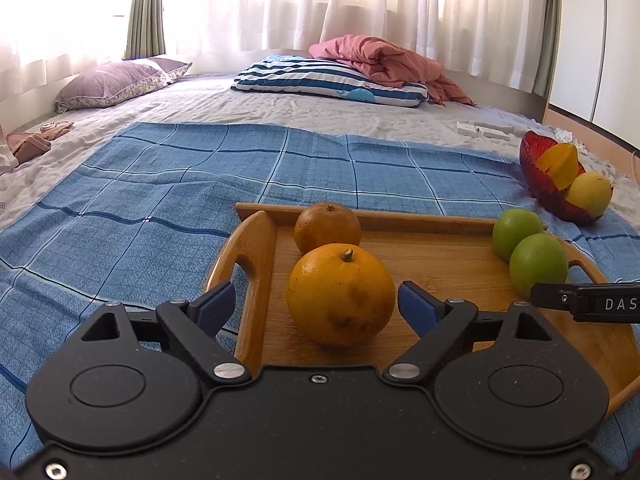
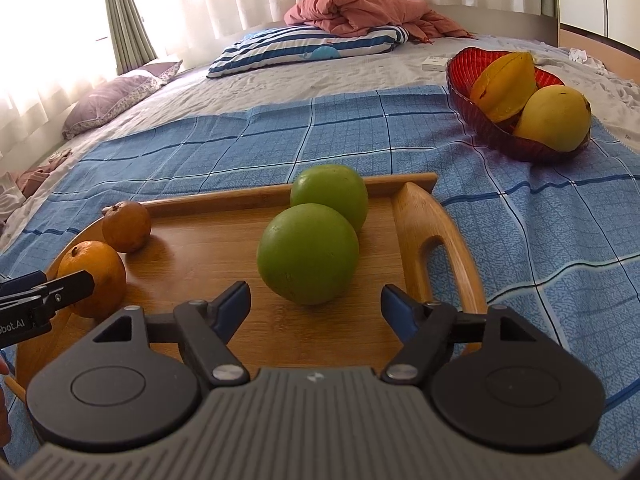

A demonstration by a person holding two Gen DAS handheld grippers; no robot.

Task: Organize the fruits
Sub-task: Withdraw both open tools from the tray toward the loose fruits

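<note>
Daylight from the curtains (image 1: 280, 0) lit your scene brightly, and both views came out sharp.

Behind the curtains you had a window that burned out to pure white at the upper left of each view, washing the sheer fabric and the pillow (image 1: 116, 80) below it in haze. Light fell from there toward you, so the near orange (image 1: 340, 294) and the near green fruit (image 2: 308, 254) cast soft, short shadows on the wooden tray (image 1: 440, 256) on the side away from the curtains. Your fisheye lenses bowed the bed's edges and darkened the corners; nothing was motion-blurred.
</note>
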